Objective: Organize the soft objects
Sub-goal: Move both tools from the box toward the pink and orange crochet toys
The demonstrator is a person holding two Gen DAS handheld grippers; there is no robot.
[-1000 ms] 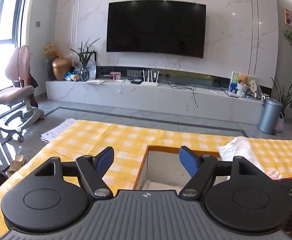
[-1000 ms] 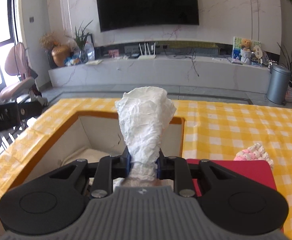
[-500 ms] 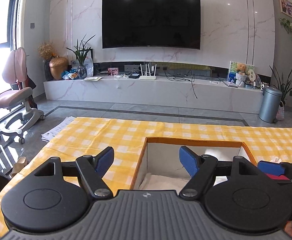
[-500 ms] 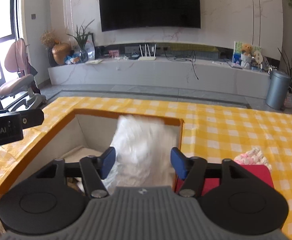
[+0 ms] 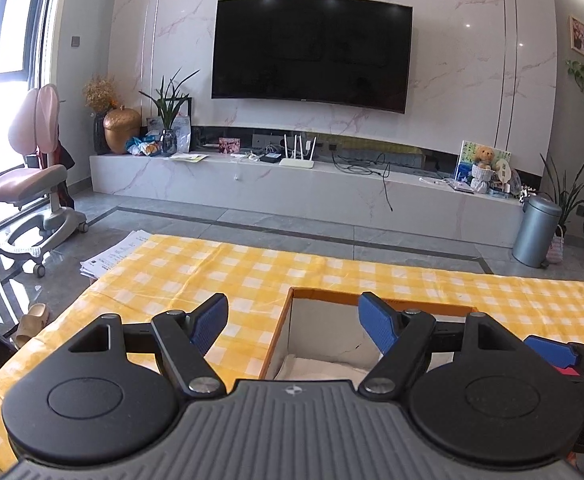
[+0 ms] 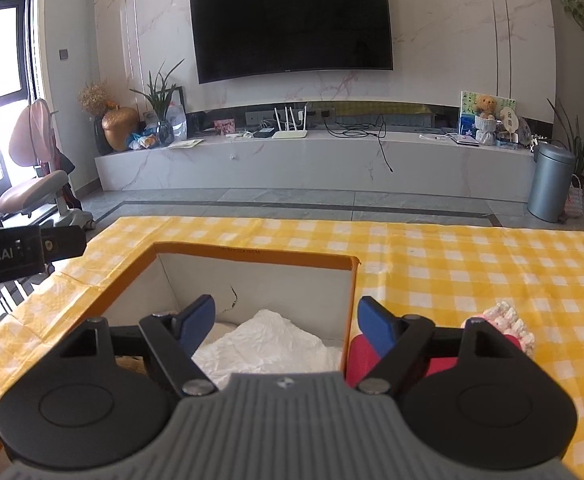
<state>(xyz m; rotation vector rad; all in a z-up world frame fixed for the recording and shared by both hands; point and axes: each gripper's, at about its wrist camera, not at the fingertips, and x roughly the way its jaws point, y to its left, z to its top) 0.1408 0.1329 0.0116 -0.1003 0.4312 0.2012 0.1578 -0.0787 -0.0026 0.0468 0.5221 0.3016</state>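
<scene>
The step in hand is the release of one soft thing into the box. The white crumpled cloth lies now inside the box, on its floor near the right wall, and the right gripper hangs just above it. Its fingers have just been opening and they are spread wide; the cloth is below and between them, but the blue pads do not press on it, so I judge that it is let go. The left gripper waits over the near left corner of the same box, its fingers also spread and with nothing between them. The box stands on the bench, which a yellow checked cloth covers. Just right of the box lies a red flat thing, and on its far right side a pink and white knitted piece; both are partly hidden by the right gripper. I think the knitted piece is the next soft thing to put away, though I cannot tell if the red one also belongs to the task. The next move calls for lifting the right gripper clear of the box wall, carrying it right, and closing gently on the knitted piece without catching the red thing under it.
</scene>
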